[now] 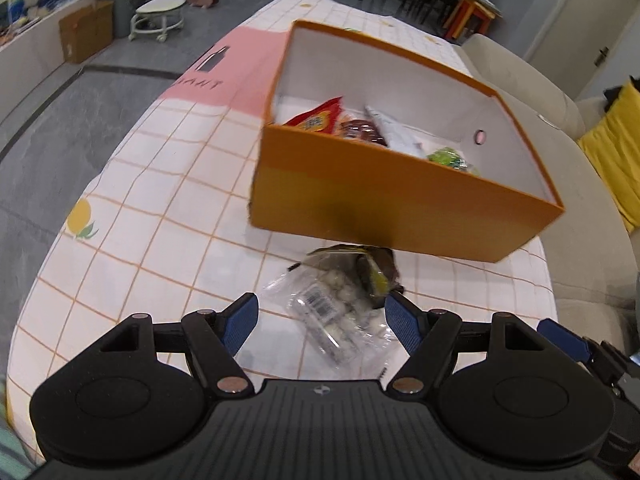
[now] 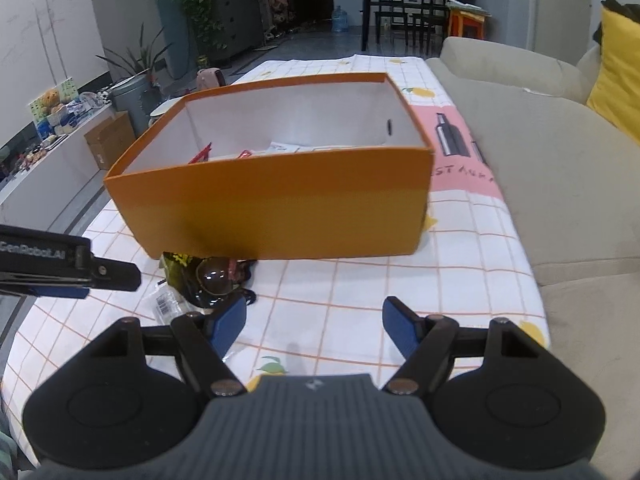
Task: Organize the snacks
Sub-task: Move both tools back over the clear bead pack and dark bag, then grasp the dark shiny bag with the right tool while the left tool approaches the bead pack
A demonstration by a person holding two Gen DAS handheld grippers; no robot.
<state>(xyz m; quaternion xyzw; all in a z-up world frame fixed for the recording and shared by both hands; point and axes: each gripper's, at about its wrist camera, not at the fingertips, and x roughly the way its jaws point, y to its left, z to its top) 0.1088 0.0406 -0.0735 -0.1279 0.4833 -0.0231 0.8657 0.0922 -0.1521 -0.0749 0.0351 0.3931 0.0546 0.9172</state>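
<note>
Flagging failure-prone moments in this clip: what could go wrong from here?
1. The clear snack bag lies loose and crinkly between the open left gripper; the fingers may pinch only film and slip.
2. A dark packet overlaps it and might drag along.
3. Both sit close against the orange box, so the lift could snag.

The orange box (image 2: 280, 208) stands open-topped on the checked tablecloth (image 2: 360, 288) — its near wall blocks any low, straight path to the inside. Bare cloth lies between that wall and the right gripper (image 2: 314, 322), whose fingers are spread. On the left, a clear snack bag (image 1: 332, 312) and a dark packet (image 1: 376, 268) crowd the wall's foot — the sofa (image 2: 560, 184) hems the right edge.
</note>
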